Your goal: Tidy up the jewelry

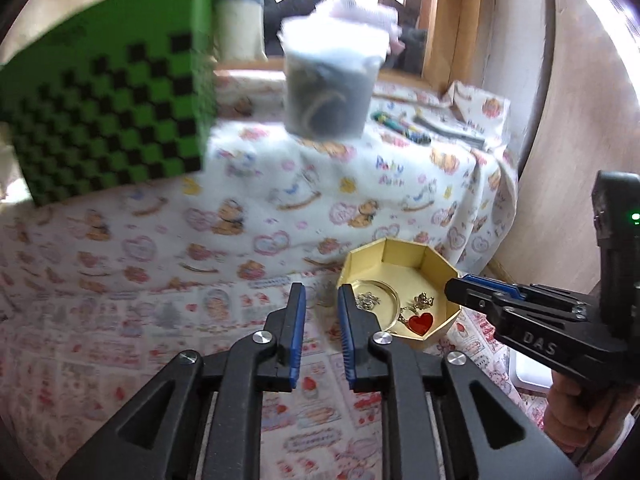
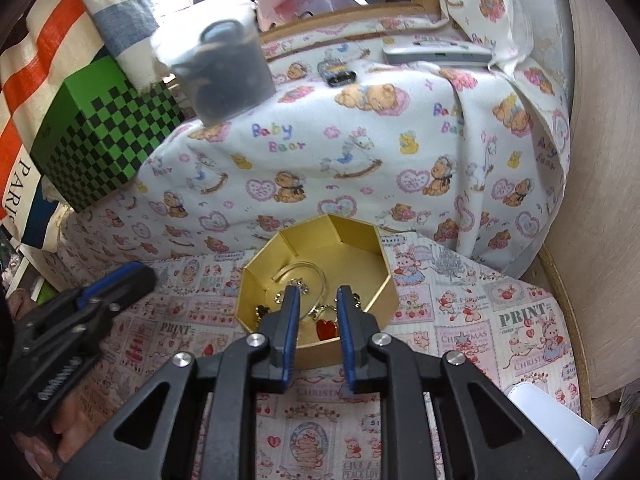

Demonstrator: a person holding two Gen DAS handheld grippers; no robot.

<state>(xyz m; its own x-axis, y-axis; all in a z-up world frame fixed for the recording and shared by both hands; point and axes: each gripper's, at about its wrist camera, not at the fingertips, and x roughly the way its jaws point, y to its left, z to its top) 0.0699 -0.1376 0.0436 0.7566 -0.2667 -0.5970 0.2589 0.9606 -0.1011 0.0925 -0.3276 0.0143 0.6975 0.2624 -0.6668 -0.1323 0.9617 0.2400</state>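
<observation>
On the table lies a printed cloth (image 2: 460, 320), and behind it a teddy-bear blanket (image 2: 360, 140) covers a raised surface. At the far left stands a green checkered box (image 2: 100, 136), and beside it a blurred clear tub (image 2: 224, 68). Near the front sits the gold octagonal box (image 2: 360, 256), open on top; inside it are a gold bangle (image 1: 390, 296), a red heart pendant (image 1: 421, 322) and small chain pieces. The right gripper (image 2: 318, 300) hovers above this box, jaws narrowly apart, holding nothing. The left gripper (image 1: 322, 300) is just left of the box, jaws also narrowly apart and holding nothing.
</observation>
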